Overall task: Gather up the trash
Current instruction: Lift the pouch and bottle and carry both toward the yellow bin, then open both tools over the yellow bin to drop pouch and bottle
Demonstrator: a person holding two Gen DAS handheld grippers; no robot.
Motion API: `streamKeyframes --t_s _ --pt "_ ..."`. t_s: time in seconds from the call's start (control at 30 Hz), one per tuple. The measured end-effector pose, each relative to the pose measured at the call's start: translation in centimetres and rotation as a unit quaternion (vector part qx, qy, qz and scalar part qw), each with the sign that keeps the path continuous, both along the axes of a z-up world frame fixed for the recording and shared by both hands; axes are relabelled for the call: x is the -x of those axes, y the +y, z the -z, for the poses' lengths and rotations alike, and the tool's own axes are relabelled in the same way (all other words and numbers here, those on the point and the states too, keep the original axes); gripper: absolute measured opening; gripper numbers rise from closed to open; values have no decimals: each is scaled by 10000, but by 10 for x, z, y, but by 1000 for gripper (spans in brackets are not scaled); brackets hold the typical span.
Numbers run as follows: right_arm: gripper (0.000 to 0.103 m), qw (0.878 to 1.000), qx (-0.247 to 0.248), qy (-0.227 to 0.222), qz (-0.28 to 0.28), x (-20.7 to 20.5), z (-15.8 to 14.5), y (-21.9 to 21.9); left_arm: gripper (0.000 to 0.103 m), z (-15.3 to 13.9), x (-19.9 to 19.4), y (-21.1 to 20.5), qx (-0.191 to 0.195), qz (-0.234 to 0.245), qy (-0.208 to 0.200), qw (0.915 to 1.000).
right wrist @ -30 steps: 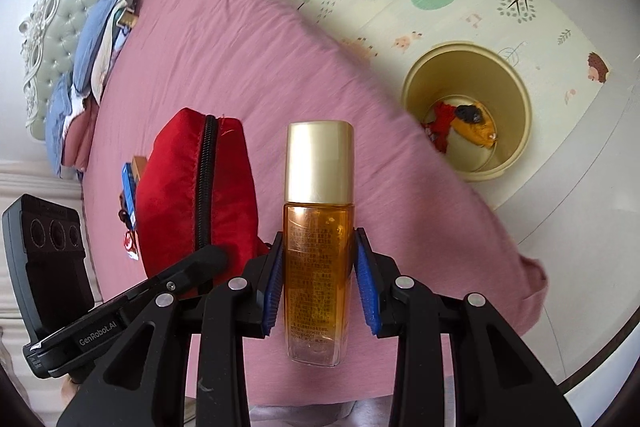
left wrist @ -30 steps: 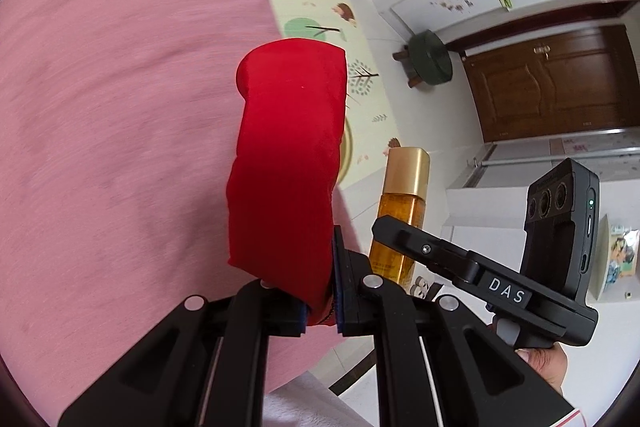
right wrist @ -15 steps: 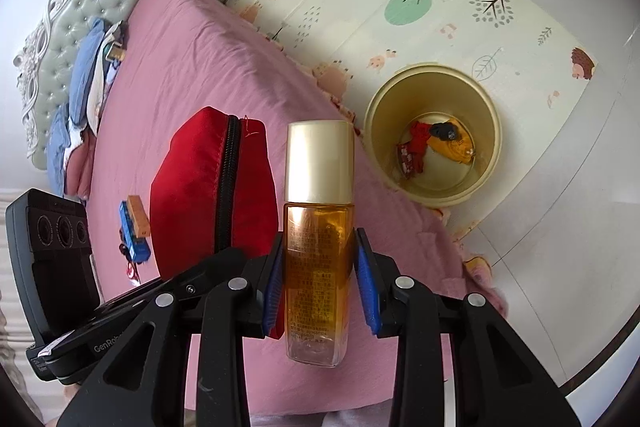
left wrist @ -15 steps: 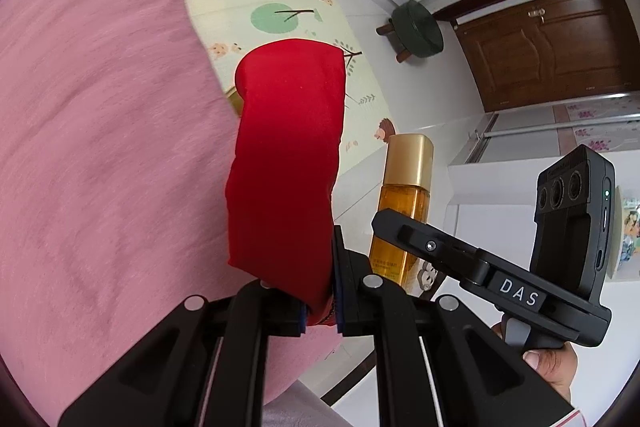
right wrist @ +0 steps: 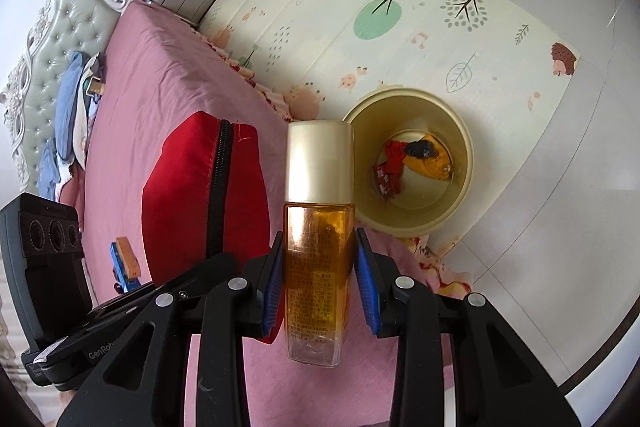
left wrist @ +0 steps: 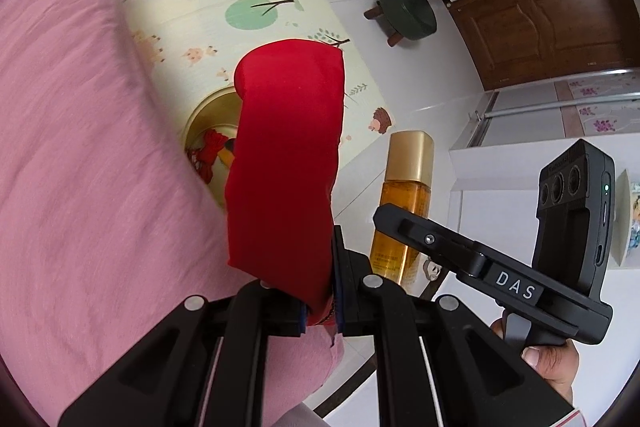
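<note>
The step in hand looked to be the carry toward the bin: both pieces of trash were held up above the edge of the pink-sheeted bed (right wrist: 168, 75), and neither had been let go. The left gripper (left wrist: 319, 301) had its jaws clamped on the lower end of a soft red fabric pouch with a black zipper (left wrist: 286, 163), which stood up from the pads and hid part of the round yellow plastic waste bin (right wrist: 460, 203) in the left wrist view. The right gripper (right wrist: 320, 287) had its blue-padded jaws closed on the sides of a clear amber glass bottle with a tall gold cap (right wrist: 320, 227), held upright with its base below the pads. The bin stood on the tree-printed play mat (right wrist: 400, 27) just beside the bed, below the grippers, and already held a red wrapper and an orange-yellow item. The next move probably called for bringing each gripper over the bin's mouth and then opening its jaws, the bottle lowered first since glass dropped from height might crack. The pouch looked plump and soft, its zipper closed; the bottle appeared full of amber liquid, with small printed text on its face.
</note>
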State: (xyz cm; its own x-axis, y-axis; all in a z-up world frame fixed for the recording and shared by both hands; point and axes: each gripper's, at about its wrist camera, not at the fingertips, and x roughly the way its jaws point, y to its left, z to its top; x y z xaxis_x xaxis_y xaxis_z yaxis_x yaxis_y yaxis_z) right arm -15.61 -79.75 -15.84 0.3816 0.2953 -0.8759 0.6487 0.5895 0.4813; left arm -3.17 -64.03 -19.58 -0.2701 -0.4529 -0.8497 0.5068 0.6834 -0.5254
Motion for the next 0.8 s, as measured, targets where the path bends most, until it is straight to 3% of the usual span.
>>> streamKeyframes --t_s 0.17,0.23,0.27,0.3,0.37,0.5,0.8 --pt "33 10000 79 1 43 -9 0 -17 11 1 -9 -23 41 88 56 9999" --pt "33 10000 51 -38 56 -12 0 -24 26 -2 -12 -31 51 160 -47 9998" --pt "35 9999 40 -59 99 -14 -1 -28 51 -4 -14 -31 16 161 -130 9998" --pt "39 9998 43 -59 160 -14 -1 -31 66 -6 -18 -31 43 121 -188 9997" --pt "49 9996 -14 -83 273 -15 -1 -40 69 -8 -23 -30 35 58 -251 9997" --pt "49 9994 -18 -87 346 -19 -2 -46 72 -10 -30 -24 -165 117 -448 9988" --pt "49 10000 -54 -68 -3 -34 -6 -16 74 -8 -35 20 -280 -330 -307 9986"
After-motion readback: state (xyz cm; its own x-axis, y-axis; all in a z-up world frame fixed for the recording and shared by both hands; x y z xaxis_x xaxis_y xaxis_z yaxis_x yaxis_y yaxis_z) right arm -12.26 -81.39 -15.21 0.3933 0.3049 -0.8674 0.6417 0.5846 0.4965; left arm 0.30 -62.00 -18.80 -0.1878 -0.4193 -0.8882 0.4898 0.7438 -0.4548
